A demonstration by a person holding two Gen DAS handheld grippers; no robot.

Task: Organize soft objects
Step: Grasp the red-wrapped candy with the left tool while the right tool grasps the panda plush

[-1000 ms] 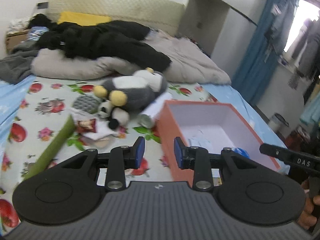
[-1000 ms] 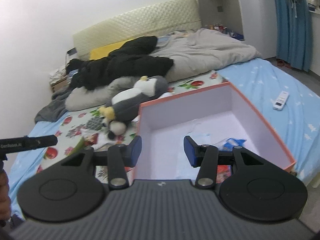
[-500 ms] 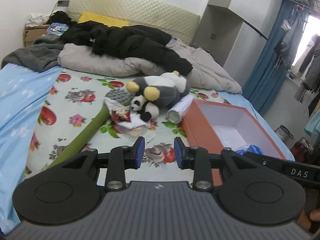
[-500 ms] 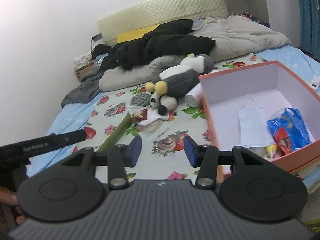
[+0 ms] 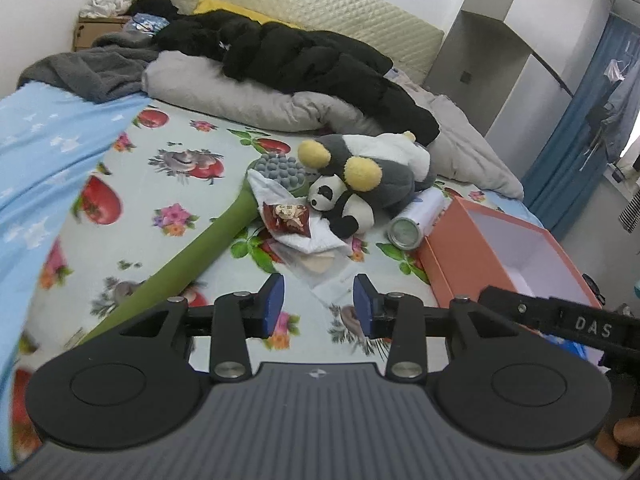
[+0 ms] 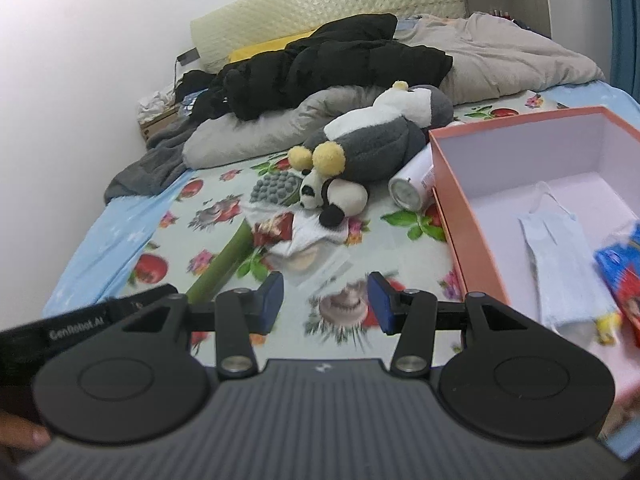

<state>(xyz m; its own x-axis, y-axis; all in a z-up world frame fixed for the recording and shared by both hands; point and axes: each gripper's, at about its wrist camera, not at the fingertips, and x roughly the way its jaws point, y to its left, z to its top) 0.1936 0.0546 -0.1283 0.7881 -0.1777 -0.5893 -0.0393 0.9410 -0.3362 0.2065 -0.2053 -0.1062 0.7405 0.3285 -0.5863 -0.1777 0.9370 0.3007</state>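
A grey and white penguin plush (image 5: 384, 168) (image 6: 380, 136) lies on the bed. A small panda plush (image 5: 344, 206) (image 6: 332, 198) leans against it. Beside them lie a white cloth (image 5: 316, 236), a red snack packet (image 5: 288, 218) (image 6: 274, 228) and a green massage stick (image 5: 208, 248) (image 6: 228, 256). An open orange box (image 5: 460, 240) (image 6: 460, 208) stands to the right, holding a face mask (image 6: 560, 264) and a blue packet (image 6: 620, 272). My left gripper (image 5: 318, 304) and my right gripper (image 6: 326, 300) are open and empty, apart from the pile.
A white can (image 5: 416, 220) (image 6: 414, 184) lies between the plush and the box. A clear packet (image 5: 320, 268) lies in front of the cloth. A grey duvet (image 5: 248, 100) and a black jacket (image 5: 304, 56) are heaped at the bed's head.
Both grippers have swung left, away from the box toward the plush pile, and moved closer to the bed. Both stay open and empty.
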